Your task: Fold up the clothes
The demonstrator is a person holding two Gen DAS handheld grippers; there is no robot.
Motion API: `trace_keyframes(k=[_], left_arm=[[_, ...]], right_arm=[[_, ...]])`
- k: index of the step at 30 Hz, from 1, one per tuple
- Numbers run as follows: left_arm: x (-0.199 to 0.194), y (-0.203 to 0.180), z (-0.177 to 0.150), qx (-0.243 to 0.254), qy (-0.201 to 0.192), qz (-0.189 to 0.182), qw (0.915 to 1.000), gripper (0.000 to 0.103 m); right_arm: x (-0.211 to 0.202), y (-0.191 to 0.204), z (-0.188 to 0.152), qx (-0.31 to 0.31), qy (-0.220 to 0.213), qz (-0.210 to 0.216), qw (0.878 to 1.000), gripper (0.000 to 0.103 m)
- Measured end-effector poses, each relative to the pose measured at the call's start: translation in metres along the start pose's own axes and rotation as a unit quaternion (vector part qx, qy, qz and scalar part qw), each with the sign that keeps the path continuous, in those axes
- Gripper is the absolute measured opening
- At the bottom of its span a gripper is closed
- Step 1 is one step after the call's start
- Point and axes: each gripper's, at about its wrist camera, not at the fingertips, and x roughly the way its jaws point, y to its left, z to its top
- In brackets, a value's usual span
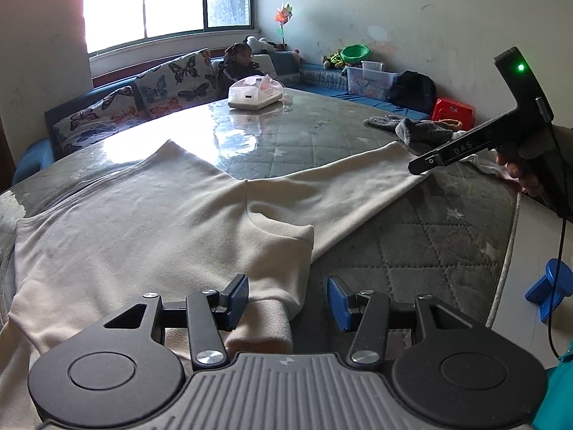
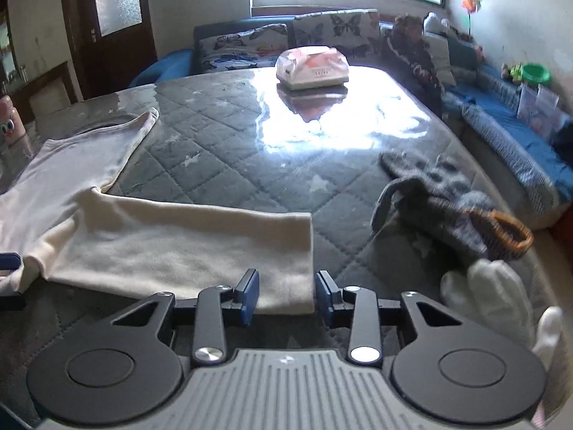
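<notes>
Cream fabric, a long-sleeved top point(image 1: 150, 222), lies spread flat on the quilted grey desk point(image 2: 222, 165) under a glossy clear cover. Farther back sits a white plastic bag point(image 2: 311, 68); a crumpled grey knit garment point(image 2: 429, 193) lies to the right, well apart from the top. The left tongs point(image 1: 288, 299) stand half open around one sleeve's cuff, pads not pressing. The right tongs point(image 2: 287, 295) stand partly open over the other sleeve's end, gripping nothing.
</notes>
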Motion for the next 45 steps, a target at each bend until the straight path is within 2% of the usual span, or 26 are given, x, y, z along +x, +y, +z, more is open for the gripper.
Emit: trace_keyframes(k=[1,2,6,11,15,18,21,26,29,33,39,42,45], left_arm=[[0.0,0.0,0.0,0.001,0.001,0.0,1.0,0.053],[0.001,-0.001,0.0,0.002,0.002,0.0,1.0,0.053],[0.003,-0.002,0.0,0.009,0.004,-0.002,1.0,0.053],[0.004,-0.003,-0.002,0.016,0.006,-0.006,0.9998,0.056],[0.004,-0.004,-0.003,0.026,0.007,-0.012,0.9996,0.057],[0.003,-0.005,-0.003,0.031,0.007,-0.016,0.9994,0.058],[0.002,-0.001,0.0,0.029,0.011,-0.027,0.9992,0.058],[-0.004,0.001,0.012,0.028,-0.004,-0.042,0.9987,0.058],[-0.002,0.0,0.023,0.023,-0.018,-0.048,0.9984,0.058],[0.011,-0.005,0.028,0.019,-0.017,-0.057,0.9981,0.058],[0.021,-0.018,0.022,0.036,0.0,-0.091,0.9952,0.059],[0.022,-0.023,0.018,0.05,0.001,-0.094,0.9944,0.064],[0.018,-0.021,0.021,0.046,-0.006,-0.093,0.9946,0.064]], right_arm=[[0.0,0.0,0.0,-0.001,-0.001,0.001,1.0,0.028],[0.001,0.001,0.002,-0.007,-0.002,0.005,1.0,0.014],[-0.002,0.012,0.013,-0.07,-0.023,-0.032,0.997,0.01],[-0.002,0.018,0.039,-0.134,-0.057,-0.078,0.986,0.009],[0.016,0.011,0.05,-0.134,-0.046,-0.085,0.986,0.009],[0.033,0.005,0.045,-0.122,-0.025,-0.083,0.989,0.009],[0.037,0.0,0.038,-0.108,-0.015,-0.075,0.991,0.016],[0.017,-0.002,0.049,-0.096,-0.042,-0.058,0.993,0.021],[0.02,0.002,0.062,-0.08,-0.049,-0.019,0.995,0.021],[0.042,0.011,0.068,-0.064,-0.029,0.019,0.997,0.021],[0.063,0.007,0.066,-0.055,-0.013,0.006,0.998,0.021],[0.066,0.007,0.068,-0.068,-0.013,-0.009,0.998,0.021],[0.068,0.009,0.071,-0.085,-0.016,-0.026,0.996,0.022]])
